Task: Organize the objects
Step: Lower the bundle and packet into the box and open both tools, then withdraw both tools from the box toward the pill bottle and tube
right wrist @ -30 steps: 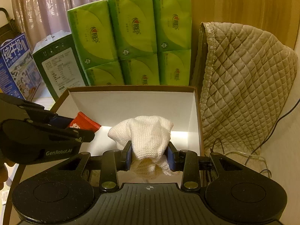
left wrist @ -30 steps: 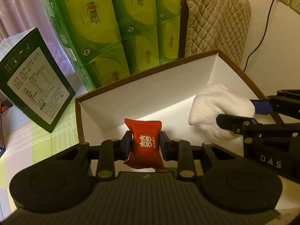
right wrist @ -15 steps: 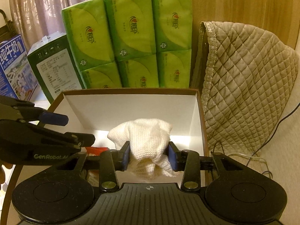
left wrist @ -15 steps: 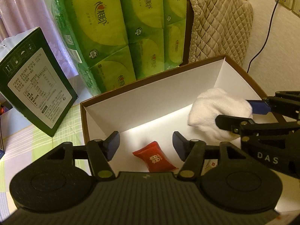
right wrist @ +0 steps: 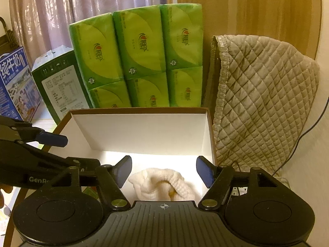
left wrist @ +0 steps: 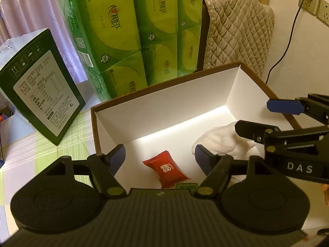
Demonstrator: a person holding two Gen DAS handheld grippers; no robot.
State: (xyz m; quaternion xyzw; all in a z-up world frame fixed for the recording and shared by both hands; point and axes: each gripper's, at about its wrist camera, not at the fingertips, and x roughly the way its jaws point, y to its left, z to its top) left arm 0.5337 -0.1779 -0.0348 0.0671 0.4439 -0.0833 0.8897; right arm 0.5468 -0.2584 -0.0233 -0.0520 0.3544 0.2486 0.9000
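Note:
A red candy packet point(left wrist: 167, 169) lies on the white floor of the brown-rimmed box point(left wrist: 164, 100), below and between the spread fingers of my left gripper point(left wrist: 160, 156), which is open and holds nothing. A white knitted cloth point(right wrist: 164, 183) rests on the box floor point(right wrist: 141, 133) at the right side, under my right gripper point(right wrist: 164, 169), also open and empty. The same cloth point(left wrist: 222, 142) shows in the left wrist view, partly hidden by the right gripper's arm point(left wrist: 287, 135). A small green item point(left wrist: 186, 185) peeks out beside the candy.
Green tissue packs point(right wrist: 139, 57) stand stacked behind the box. A dark green carton point(left wrist: 41, 98) and a blue milk carton point(right wrist: 14, 84) stand to the left on a checked tablecloth point(left wrist: 67, 135). A quilted cover point(right wrist: 261, 94) rises at right; a cable point(left wrist: 287, 47) runs to a wall socket.
Both grippers have opened. The left let the red candy drop onto the box floor, then the right let go of the white cloth, which now lies in the box. Both have lifted slightly.

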